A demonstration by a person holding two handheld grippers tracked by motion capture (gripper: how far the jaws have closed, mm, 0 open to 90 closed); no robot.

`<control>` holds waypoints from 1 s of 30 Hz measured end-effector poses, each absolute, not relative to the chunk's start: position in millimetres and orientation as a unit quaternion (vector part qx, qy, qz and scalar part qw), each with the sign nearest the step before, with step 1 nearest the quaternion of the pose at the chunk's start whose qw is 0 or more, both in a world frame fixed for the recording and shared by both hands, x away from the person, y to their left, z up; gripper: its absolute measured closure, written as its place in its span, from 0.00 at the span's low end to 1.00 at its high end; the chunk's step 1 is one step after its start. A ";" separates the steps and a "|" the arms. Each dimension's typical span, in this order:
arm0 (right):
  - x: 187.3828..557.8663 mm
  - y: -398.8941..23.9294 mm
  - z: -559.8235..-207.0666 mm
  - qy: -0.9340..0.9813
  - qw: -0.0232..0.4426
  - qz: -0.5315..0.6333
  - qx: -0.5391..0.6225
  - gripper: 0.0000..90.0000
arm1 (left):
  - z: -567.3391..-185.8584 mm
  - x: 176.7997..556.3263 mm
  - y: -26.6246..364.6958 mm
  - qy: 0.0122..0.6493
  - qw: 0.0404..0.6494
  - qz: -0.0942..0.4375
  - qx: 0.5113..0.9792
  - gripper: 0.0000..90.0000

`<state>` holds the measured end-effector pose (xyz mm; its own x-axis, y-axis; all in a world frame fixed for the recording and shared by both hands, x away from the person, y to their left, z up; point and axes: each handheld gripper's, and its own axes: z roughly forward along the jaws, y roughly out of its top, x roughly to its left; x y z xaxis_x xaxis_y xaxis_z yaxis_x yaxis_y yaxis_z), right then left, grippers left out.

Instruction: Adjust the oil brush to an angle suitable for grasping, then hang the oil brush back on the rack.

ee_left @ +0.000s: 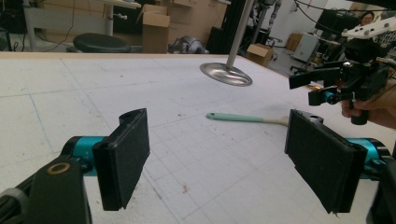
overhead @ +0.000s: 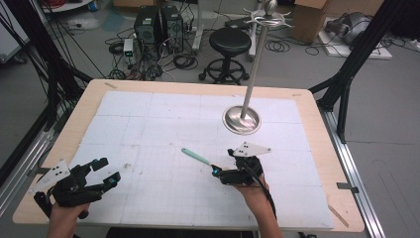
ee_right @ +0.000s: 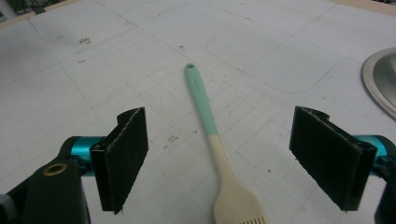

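Note:
A spatula (overhead: 195, 156) with a teal handle and a cream head lies flat on the white mat (overhead: 148, 124). Its handle points away from my right gripper (overhead: 218, 170). In the right gripper view the spatula (ee_right: 210, 126) has its cream head low between the wide-apart jaws of that gripper (ee_right: 219, 140), and neither pad touches it. My left gripper (overhead: 106, 172) rests at the table's front left, open and empty. In its own view, the left gripper (ee_left: 219, 140) faces the spatula (ee_left: 243, 117) and the right gripper (ee_left: 313, 88) beyond it.
A metal stand with a round dish base (overhead: 241, 120) and a tall pole topped with hooks (overhead: 267, 17) stands behind the spatula; its base edge (ee_right: 380, 79) is at the right in the right gripper view. A stool (overhead: 229, 42) and cables lie beyond the table.

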<state>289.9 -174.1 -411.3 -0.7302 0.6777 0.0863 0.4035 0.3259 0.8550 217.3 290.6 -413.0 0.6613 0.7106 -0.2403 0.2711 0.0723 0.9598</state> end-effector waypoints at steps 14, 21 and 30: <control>291.9 -172.3 -411.7 0.806 0.145 0.468 0.332 0.20 | -412.9 218.1 293.9 0.379 0.631 0.177 0.653 0.25; 302.6 -158.5 -419.9 0.833 0.141 0.423 0.326 0.23 | -412.9 218.3 293.7 0.376 0.633 0.174 0.654 0.25; 319.2 -147.3 -433.7 0.868 0.104 0.371 0.313 0.44 | -413.5 218.8 294.7 0.378 0.633 0.173 0.653 0.25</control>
<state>319.2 -147.3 -433.7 -0.7828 0.6201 0.0509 0.4654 0.5293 0.7094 218.8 294.7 -413.5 0.6546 0.7125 -0.2526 0.2751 0.0866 0.9575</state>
